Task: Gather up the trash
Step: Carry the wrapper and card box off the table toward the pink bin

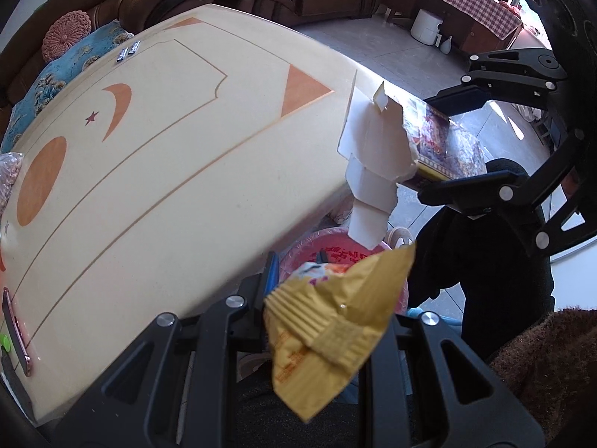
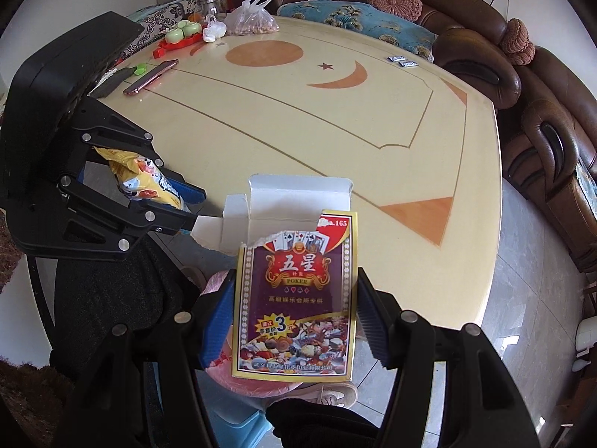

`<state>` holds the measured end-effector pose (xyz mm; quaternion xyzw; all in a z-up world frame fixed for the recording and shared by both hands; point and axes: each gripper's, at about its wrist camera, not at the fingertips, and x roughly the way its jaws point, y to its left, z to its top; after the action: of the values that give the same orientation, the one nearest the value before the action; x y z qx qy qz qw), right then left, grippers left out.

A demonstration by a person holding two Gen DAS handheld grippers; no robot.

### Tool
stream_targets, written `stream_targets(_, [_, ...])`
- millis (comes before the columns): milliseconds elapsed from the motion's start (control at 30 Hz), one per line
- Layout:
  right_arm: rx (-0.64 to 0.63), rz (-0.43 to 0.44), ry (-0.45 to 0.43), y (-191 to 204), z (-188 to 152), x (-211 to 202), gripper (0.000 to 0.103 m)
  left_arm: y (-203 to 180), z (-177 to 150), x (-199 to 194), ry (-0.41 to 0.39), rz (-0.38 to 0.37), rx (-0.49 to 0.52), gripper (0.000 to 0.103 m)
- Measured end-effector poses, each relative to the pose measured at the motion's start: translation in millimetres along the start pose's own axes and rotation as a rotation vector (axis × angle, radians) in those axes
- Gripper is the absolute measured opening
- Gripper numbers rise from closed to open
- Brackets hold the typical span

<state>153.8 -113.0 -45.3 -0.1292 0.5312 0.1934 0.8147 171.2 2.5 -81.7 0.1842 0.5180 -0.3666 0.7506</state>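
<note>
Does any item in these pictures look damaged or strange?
Yes. The purple playing-card box between the right gripper's fingers is damaged: its white top flap is torn open with ragged edges. The yellow snack wrapper in the left gripper is crumpled.

Cream table [image 2: 335, 156] with orange inlays; phone [image 2: 151, 77], peanut bag [image 2: 253, 18], red fruit tray [image 2: 179, 39], two small packets [image 2: 402, 61] on it

Glossy cream table [image 2: 335, 142]; glossy printed cardboard card box [image 2: 294, 298]; crinkled yellow wrapper [image 1: 335, 321], probably plastic film.
</note>
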Motion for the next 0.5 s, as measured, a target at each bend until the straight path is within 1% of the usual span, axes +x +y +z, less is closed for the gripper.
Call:
stream_targets(167, [0.020,0.006,0.019,11.6,-24.2,11.8,0.059,-13.7,-24.3,21.9,0.025,-0.032,-0.027,0.021])
stream_targets(367, [0.058,0.036,0.061,19.3,-55.1,38.5,0.059,-25.5,-48.3,57.9,0.076,-0.064,-0.075,0.021])
stream_targets(500, [0.074,0.040,0.081,23.4,-70.6,54.5,0.059,-33.2,-59.6,78.3,0.108,-0.090,-0.080,0.021])
